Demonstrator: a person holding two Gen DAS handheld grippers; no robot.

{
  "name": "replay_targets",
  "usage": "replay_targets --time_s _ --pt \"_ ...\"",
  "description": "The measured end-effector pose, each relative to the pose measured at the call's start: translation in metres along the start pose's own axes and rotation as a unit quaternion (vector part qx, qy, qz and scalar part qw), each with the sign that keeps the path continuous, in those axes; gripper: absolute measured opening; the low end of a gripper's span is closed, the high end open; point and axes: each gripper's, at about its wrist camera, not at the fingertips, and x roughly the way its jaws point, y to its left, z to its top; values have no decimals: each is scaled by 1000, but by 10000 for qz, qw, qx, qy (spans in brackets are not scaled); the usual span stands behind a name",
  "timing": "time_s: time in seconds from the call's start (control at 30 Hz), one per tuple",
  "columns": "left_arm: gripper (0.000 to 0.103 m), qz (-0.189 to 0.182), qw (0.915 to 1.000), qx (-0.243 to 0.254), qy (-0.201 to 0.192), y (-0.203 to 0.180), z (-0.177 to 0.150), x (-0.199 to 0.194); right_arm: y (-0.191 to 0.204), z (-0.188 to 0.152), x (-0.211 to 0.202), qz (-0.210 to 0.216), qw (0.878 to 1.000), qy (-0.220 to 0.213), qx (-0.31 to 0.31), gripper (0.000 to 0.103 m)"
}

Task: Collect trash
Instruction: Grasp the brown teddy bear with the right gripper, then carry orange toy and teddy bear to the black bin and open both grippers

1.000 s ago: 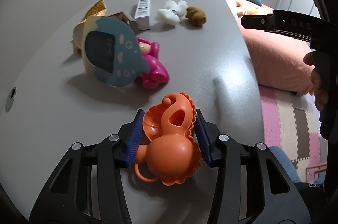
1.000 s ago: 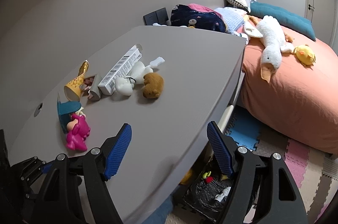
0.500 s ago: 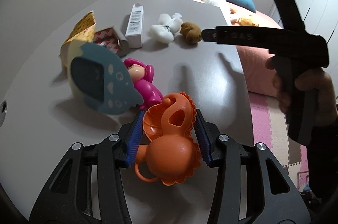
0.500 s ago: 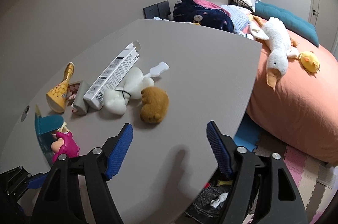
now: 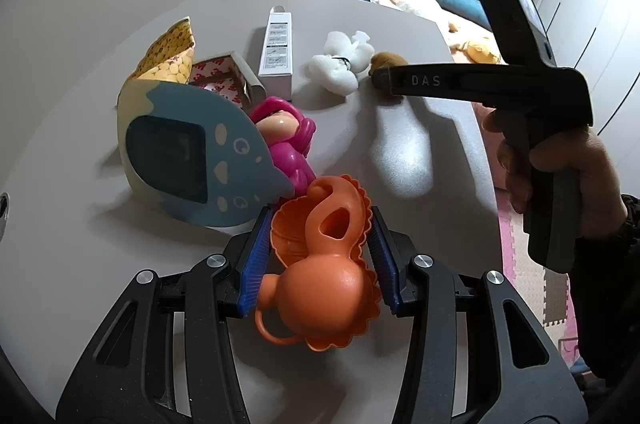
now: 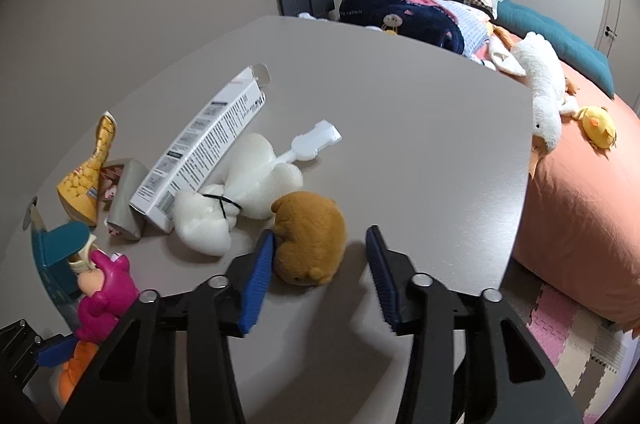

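My left gripper (image 5: 318,256) is shut on an orange plastic toy (image 5: 320,264) just above the grey table (image 5: 400,159). My right gripper (image 6: 320,276) is open, low over the table, with a brown plush toy (image 6: 310,244) between its jaws, touching the left blue pad (image 6: 258,280). The right gripper also shows in the left wrist view (image 5: 380,77), its tip at the brown plush (image 5: 386,59). On the table lie a white carton (image 6: 204,143), white foam pieces (image 6: 236,195), a yellow wrapper (image 6: 90,171) and a small grey box (image 6: 124,199).
A blue-and-cream toy card (image 5: 188,151) and a pink doll (image 5: 284,135) stand just ahead of the left gripper. A bed with an orange cover (image 6: 580,203) and a white goose plush (image 6: 536,83) lies right of the table. Foam floor mats (image 6: 568,336) show below the table's edge.
My right gripper has moved forward over the table and down onto the brown plush, which now sits between its open jaws. The left gripper keeps hold of the orange toy, shifted slightly.
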Motion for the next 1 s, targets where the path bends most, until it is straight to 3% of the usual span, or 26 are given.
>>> replay_targets --time_s 0.47,1.0 --pt "46 2 10000 -2 -58 -5 3 -4 -4 -13 -23 57 9999 -97 -16 36" --pt "46 -64 9999 83 -107 -44 1 -17 -34 -44 -81 45 9993 -335 130 36"
